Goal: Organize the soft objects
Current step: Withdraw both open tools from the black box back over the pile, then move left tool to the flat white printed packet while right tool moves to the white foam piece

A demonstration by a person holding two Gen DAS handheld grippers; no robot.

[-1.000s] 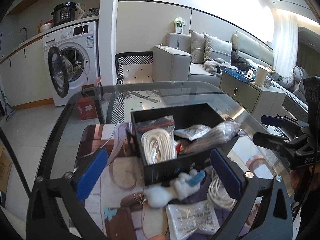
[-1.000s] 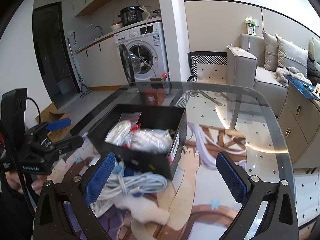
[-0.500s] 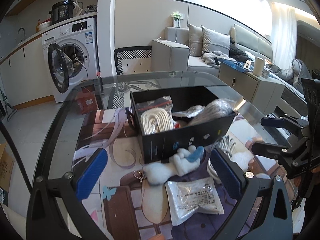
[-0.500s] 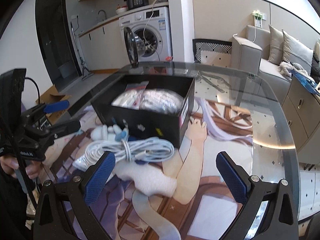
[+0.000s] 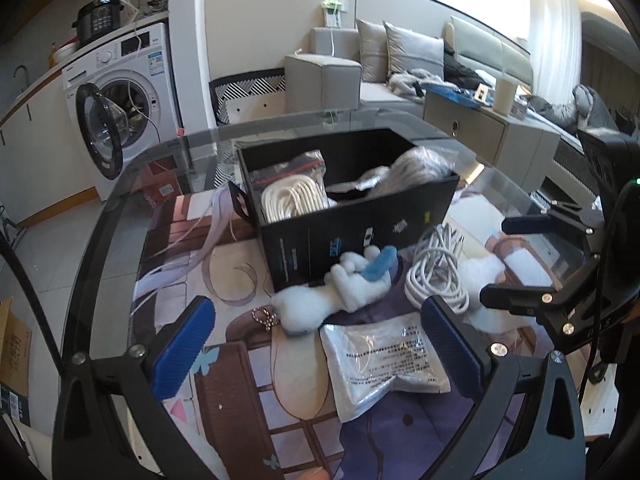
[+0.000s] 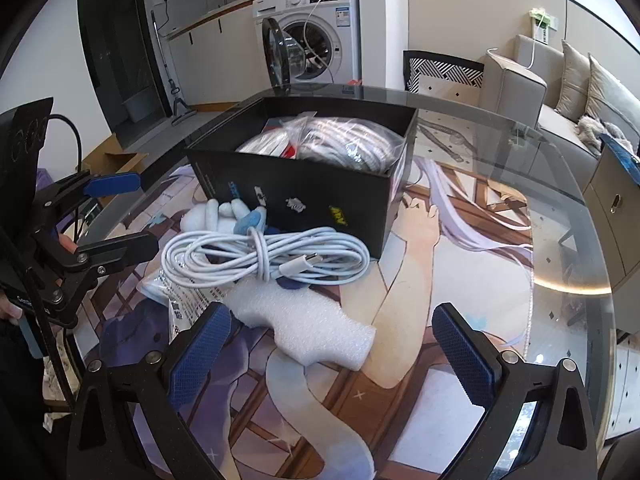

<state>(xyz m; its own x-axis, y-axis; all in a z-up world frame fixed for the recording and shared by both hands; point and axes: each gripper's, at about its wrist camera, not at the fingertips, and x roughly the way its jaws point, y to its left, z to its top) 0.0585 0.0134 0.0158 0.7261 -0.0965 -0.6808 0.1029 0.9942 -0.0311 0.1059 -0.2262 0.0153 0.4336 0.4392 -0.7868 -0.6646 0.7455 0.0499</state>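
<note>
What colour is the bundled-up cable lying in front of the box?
White. The cable shows best in the right wrist view, beside the black box.

A round glass desk (image 5: 120,208) with a dark rim carries a large illustrated mat (image 6: 460,280). On the mat stands 1 open black box (image 5: 352,228). Against the box's near wall lies a white plush toy (image 5: 352,280) with a blue part. Just beside the plush toy rests a coiled white cable (image 6: 264,256), tied at the middle. A white foam piece (image 6: 312,332) lies next to the coil, touching it. A sealed silvery packet (image 5: 384,360) with printed text lies flat near the plush toy.
</note>
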